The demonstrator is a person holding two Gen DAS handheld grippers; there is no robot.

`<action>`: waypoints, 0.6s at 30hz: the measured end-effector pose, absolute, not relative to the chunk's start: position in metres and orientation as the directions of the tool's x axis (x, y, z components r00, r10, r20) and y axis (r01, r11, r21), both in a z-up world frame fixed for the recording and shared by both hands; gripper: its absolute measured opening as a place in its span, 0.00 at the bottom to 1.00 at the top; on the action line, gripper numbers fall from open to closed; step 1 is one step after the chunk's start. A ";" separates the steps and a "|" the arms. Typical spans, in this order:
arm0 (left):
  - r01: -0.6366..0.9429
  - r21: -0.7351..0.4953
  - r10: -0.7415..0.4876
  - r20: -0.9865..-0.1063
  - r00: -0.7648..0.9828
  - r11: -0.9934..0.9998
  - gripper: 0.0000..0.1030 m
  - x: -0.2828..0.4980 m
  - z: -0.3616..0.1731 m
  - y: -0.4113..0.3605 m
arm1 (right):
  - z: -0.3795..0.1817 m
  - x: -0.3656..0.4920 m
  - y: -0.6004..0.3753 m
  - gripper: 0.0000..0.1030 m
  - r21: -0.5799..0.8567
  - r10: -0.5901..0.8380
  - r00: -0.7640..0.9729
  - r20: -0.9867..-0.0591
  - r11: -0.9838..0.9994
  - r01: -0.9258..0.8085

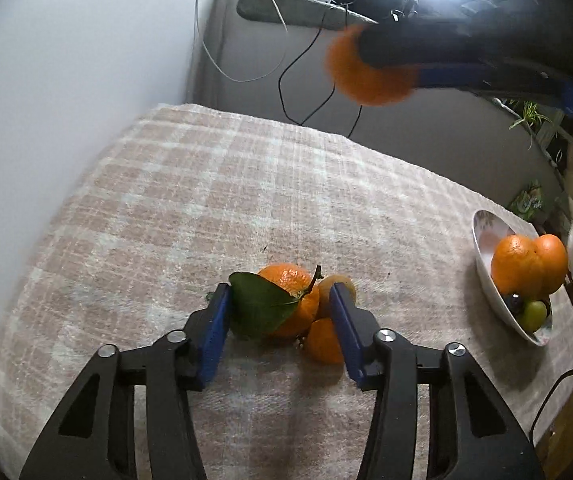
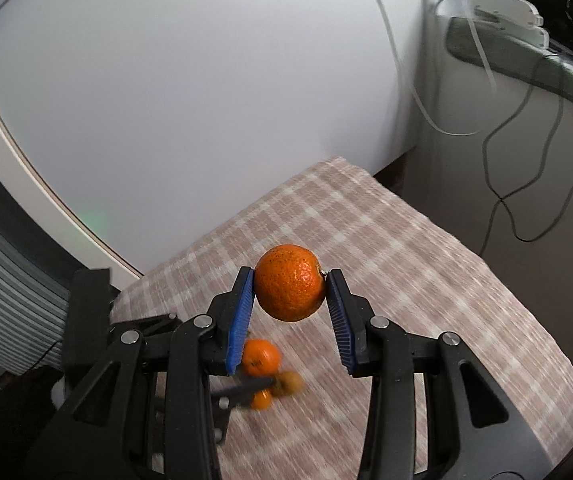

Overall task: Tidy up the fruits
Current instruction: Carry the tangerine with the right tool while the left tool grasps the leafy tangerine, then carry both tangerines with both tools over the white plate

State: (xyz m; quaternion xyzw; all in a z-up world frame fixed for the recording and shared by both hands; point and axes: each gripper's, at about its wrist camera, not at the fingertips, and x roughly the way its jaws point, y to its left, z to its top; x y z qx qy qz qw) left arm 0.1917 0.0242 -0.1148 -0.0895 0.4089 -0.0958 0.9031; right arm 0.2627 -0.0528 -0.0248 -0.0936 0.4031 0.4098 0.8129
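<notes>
My left gripper [image 1: 280, 300] is open low over the checked cloth, its blue fingers on either side of a leafy mandarin [image 1: 286, 300]. A small orange fruit [image 1: 324, 340] and a yellowish one [image 1: 340, 290] lie against the right finger. My right gripper [image 2: 291, 286] is shut on an orange [image 2: 289, 282] and holds it high above the table; it shows blurred in the left wrist view [image 1: 366, 68]. Below it the fruit cluster [image 2: 262, 358] and the left gripper appear blurred. A white bowl [image 1: 486, 276] at the right holds two oranges [image 1: 526, 264], a green fruit and a dark one.
The checked cloth [image 1: 206, 200] covers the small table. A white wall stands at the left. Cables [image 1: 286, 80] and a white device hang behind the table. A bright lamp shines at the top right. Plants sit beyond the bowl.
</notes>
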 end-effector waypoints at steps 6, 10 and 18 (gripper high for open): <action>0.097 -0.217 -0.227 -0.720 0.656 0.971 0.36 0.189 -0.114 0.024 | -0.015 0.247 -0.089 0.37 0.157 0.574 0.379 -0.726 0.675 -0.721; 0.085 -0.235 -0.232 -0.716 0.658 0.968 0.35 0.185 -0.113 0.025 | -0.015 0.242 -0.112 0.37 0.148 0.559 0.396 -0.729 0.694 -0.705; 0.089 -0.253 -0.241 -0.674 0.698 0.963 0.35 0.166 -0.090 0.027 | -0.019 0.238 -0.166 0.37 0.117 0.505 0.429 -0.749 0.738 -0.664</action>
